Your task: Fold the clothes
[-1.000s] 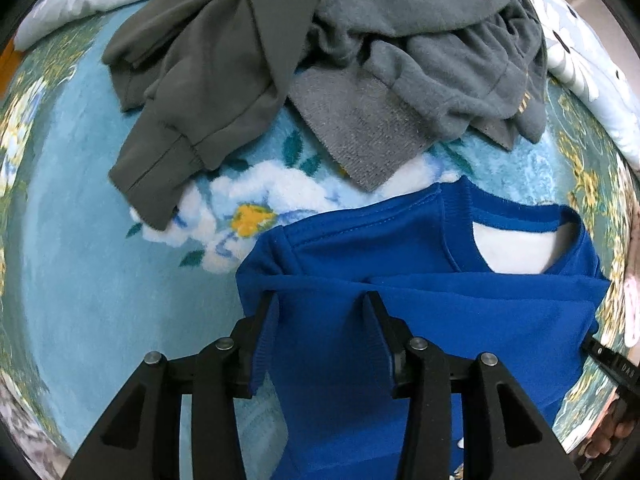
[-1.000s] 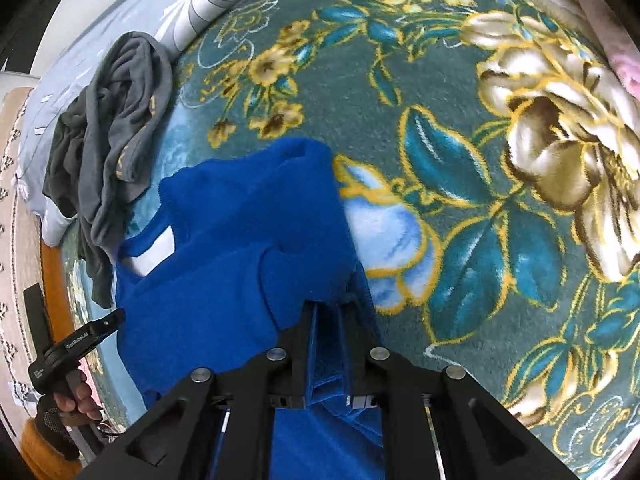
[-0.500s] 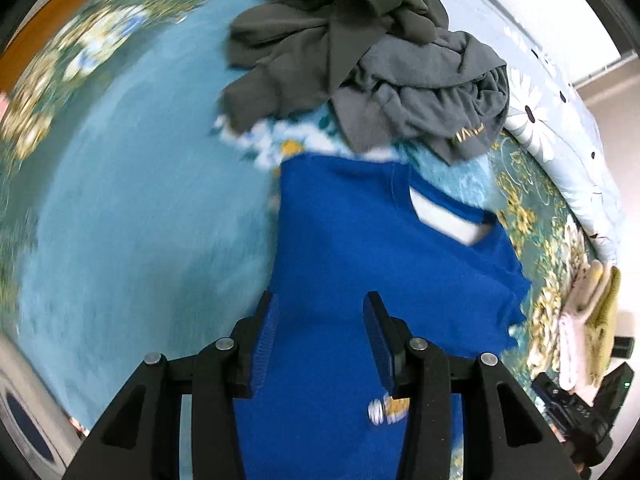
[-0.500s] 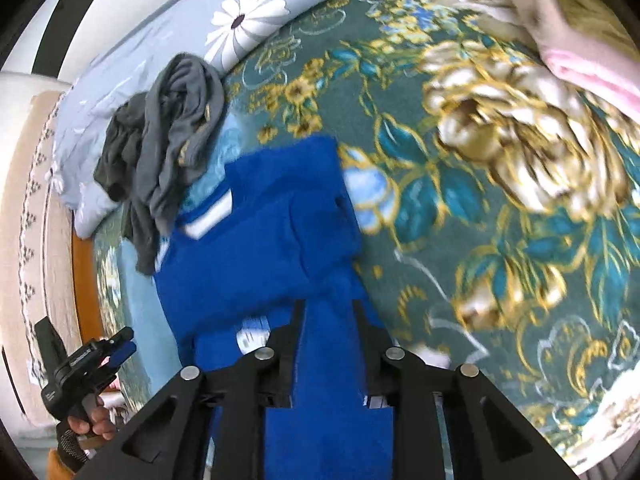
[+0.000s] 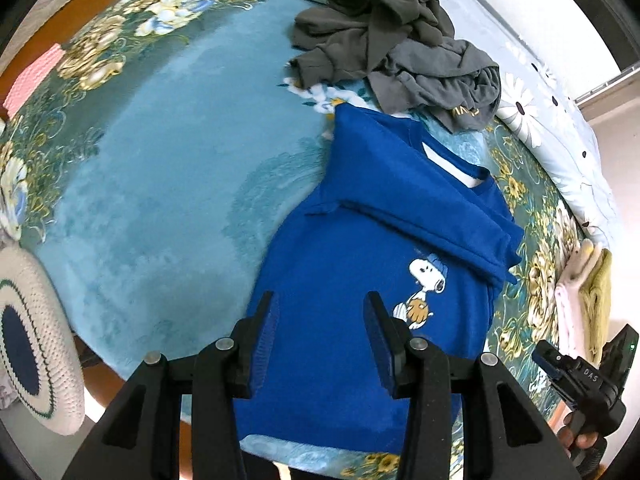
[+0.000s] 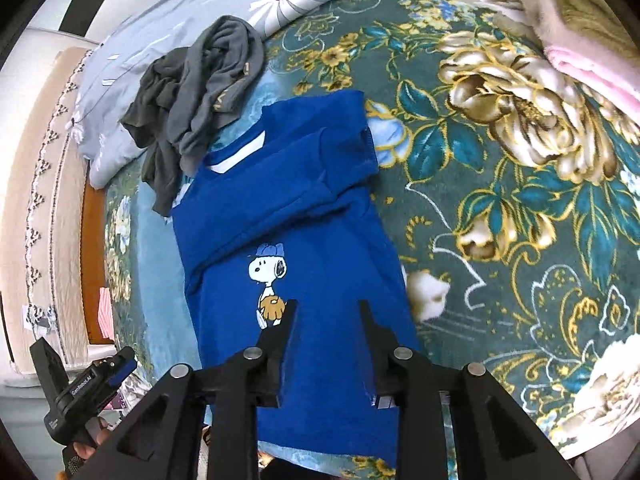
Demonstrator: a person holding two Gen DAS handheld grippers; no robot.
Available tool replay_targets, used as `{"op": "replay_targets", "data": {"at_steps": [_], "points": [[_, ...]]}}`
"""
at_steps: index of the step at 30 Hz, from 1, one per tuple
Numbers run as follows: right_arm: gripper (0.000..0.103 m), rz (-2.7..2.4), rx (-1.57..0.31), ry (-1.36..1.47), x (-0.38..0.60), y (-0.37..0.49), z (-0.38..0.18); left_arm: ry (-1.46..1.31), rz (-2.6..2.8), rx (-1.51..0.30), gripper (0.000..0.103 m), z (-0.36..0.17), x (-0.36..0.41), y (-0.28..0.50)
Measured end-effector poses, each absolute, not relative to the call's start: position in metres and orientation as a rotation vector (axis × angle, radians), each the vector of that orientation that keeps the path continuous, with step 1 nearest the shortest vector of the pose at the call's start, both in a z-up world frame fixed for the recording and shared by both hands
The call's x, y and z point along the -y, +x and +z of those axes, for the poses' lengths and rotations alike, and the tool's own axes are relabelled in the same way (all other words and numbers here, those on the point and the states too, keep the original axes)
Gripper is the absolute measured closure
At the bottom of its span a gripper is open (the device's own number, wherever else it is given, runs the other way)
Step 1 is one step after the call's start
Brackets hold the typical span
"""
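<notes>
A blue sweatshirt [image 5: 344, 280] lies flat on a floral blanket [image 5: 152, 184] covering the bed, front side up, w/ a Snoopy print [image 5: 426, 284] showing near its middle. Both sleeves are folded across the chest, one over the other, forming a band just below the collar; the collar's white inner lining [image 5: 452, 166] shows at the neck opening. Left gripper [image 5: 320, 344] hovers above the lower part of the sweatshirt, jaws spread wide w/ nothing between them. Right gripper [image 6: 326, 344] hangs over the same lower part from the other side, jaws likewise spread & holding nothing. In the right wrist view the Snoopy print [image 6: 270, 284] sits just beyond the left fingertip of that gripper. Past the collar a heap of grey clothes [image 5: 396, 48] lies crumpled, its edge touching or just overlapping the sweatshirt's shoulder; which one, can't tell. Behind the heap is a pale daisy-print duvet [image 5: 552, 120]. Folded pink & yellowish towels [image 5: 584, 292] sit at the blanket's edge, well apart from the sweatshirt. A round crocheted cushion [image 5: 28, 352] shows at the lower left of the left wrist view.
</notes>
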State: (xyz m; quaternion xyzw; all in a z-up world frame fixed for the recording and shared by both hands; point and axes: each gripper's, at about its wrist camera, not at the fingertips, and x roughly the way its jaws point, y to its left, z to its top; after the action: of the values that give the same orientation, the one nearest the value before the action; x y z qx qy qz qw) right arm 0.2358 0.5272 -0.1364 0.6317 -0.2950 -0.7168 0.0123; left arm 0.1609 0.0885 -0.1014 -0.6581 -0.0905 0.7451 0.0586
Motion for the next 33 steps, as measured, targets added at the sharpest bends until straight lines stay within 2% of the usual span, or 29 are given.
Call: {"op": "replay_targets", "data": {"at_steps": [7,12,20,24,33], "points": [[0.07,-2.291,0.928,1.946,-0.513,0.27,-0.12,-1.928,2.234,0.267,0.058,-0.093,-0.068,0.171],[0.065,-2.331,0.933,1.929,-0.503,0.294,-0.109,-1.934,2.182,0.279,0.058,-0.107,-0.052,0.189],[0.059,-2.296,0.983,2.071,-0.509,0.352,-0.155,-2.036,2.055,0.148,0.057,-0.166,-0.052,0.223],[0.056,-2.271,1.077,2.124,-0.52,0.376,-0.186,-2.081,2.02,0.076,0.057,-0.198,-0.052,0.237],[0.055,-2.232,1.086,2.189,-0.526,0.391,-0.24,-2.128,1.999,-0.006,0.057,-0.249,-0.054,0.244]]}}
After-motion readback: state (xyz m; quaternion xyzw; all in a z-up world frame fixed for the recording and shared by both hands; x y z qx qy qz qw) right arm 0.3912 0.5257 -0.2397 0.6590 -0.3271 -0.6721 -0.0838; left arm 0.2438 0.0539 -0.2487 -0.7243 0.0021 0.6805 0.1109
